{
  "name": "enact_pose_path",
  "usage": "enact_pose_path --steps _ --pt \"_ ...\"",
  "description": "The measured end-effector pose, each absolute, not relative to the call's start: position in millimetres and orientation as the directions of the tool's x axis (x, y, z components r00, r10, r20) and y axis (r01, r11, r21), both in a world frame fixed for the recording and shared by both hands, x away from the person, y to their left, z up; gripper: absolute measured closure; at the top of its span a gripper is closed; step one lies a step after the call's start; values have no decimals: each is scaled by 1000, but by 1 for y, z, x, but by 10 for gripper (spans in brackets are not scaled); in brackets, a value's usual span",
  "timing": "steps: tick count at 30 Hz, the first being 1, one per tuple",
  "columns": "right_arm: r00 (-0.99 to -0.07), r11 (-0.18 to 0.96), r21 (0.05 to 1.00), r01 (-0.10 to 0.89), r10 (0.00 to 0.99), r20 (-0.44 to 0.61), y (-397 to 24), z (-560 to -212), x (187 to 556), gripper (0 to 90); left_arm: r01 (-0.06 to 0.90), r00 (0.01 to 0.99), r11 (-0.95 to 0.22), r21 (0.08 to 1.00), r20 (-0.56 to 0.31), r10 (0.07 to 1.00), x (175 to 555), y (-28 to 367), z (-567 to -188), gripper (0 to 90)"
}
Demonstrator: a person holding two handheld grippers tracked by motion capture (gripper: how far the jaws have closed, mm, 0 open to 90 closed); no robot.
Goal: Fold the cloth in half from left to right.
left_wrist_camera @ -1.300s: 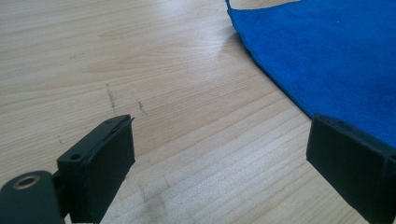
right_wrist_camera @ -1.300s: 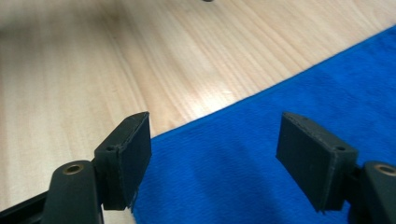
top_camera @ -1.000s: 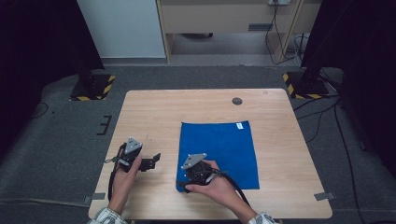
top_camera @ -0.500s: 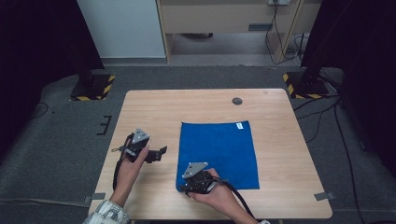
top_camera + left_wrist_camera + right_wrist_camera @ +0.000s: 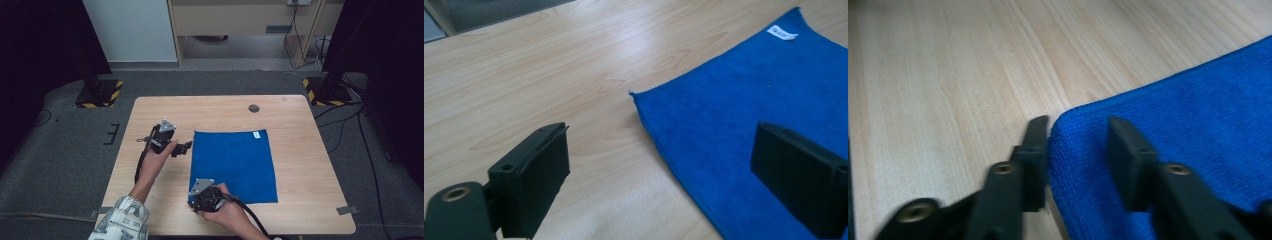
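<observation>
Straddling near-left corner of flat blue microfibre cloth (image 5: 1168, 125): right gripper (image 5: 1075, 150), jaws just closing, not yet pinching | left gripper (image 5: 664, 165) released, far-left corner ahead between jaws

Light is falling evenly from above on the desk (image 5: 300, 150), while the floor and both side edges of the high view are sinking into near-black. The cloth (image 5: 235, 165) is showing saturated blue, without glare. In the left gripper view a pale sheen is lying on the wood beyond the fingers (image 5: 534, 175), which are looking soft and out of focus. In the right gripper view the fingers (image 5: 1035, 160) are blurring, casting a thin shadow beside the cloth edge between them.
</observation>
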State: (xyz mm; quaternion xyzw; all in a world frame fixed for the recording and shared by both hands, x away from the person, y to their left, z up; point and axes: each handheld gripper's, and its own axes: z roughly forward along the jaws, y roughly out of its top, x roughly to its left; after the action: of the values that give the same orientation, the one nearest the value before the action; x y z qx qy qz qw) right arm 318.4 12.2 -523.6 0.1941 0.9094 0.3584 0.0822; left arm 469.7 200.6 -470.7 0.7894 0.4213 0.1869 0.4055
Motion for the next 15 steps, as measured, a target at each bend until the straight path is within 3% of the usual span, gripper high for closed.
enact_pose_path --steps 2,4,15 --pt "-907 663 688 296 420 -16 11 -523 320 790 527 568 -296 797 -71 820 479 197 -474 99" --pt "-903 655 692 303 430 -12 10 -524 322 833 542 555 -286 790 -81 828 489 194 -479 136" --pt "-899 636 699 326 437 21 8 -525 322 830 586 518 -269 764 -99 849 524 177 -514 329"
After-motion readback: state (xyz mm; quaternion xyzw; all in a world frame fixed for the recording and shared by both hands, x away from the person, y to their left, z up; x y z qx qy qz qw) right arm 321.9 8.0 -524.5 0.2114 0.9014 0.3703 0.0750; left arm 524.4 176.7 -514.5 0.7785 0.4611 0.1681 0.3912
